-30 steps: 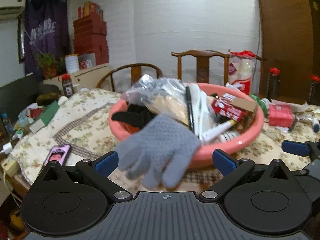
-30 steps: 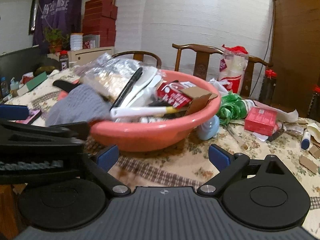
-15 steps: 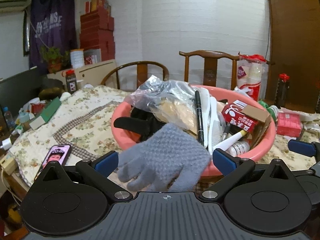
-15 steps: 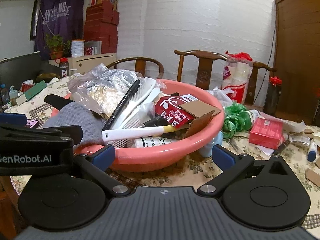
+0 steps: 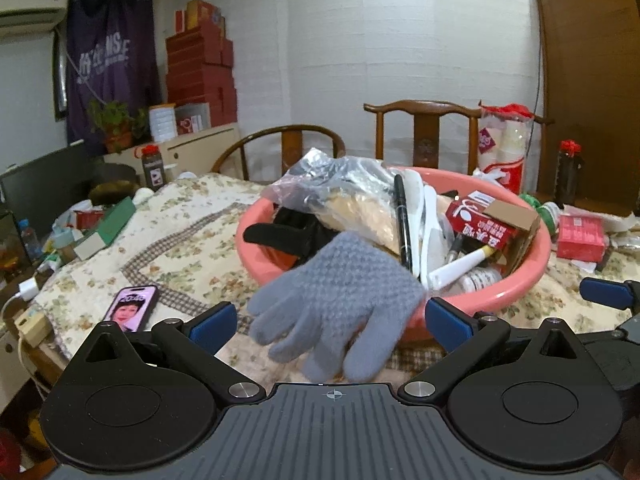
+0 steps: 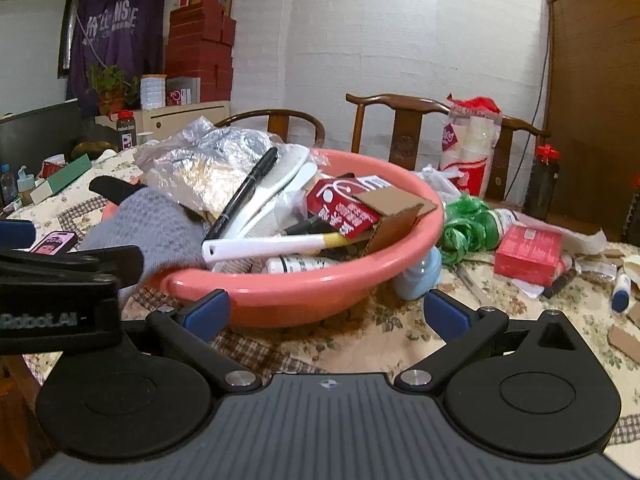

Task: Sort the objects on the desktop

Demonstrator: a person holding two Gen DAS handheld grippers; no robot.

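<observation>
Item: grey knitted glove (image 5: pixel 336 300), one. It lies draped over the near left rim of the pink basin (image 5: pixel 532 264), cuff up on the heap, fingers hanging outside toward the tablecloth (image 5: pixel 192 240). Judged soft, light and limp with a grippy knit; it should bunch under a pinch and trail when lifted. Best hold judged to be the thick palm or cuff, not a single finger.

Basin: one, near the front edge of the table, heaped.

Contents counted:
- black marker (image 6: pixel 244 196), one, slim and stiff, leaning on the pile
- white long-handled tool with a yellow end (image 6: pixel 268 246), one
- red carton (image 6: pixel 344 210), one, with torn brown flaps
- crinkled silver bag (image 6: pixel 208 168), one

On the cloth:
- phone (image 5: pixel 130 308), one, toward the left edge
- red box (image 6: pixel 528 254), one, right of the basin
- green ribbon bundle (image 6: pixel 464 228), one

Left gripper (image 5: pixel 326 318): jaws wide, glove fingers hanging between them, not clamped.

Right gripper (image 6: pixel 326 308): jaws wide, holding nothing, facing the basin's near wall
</observation>
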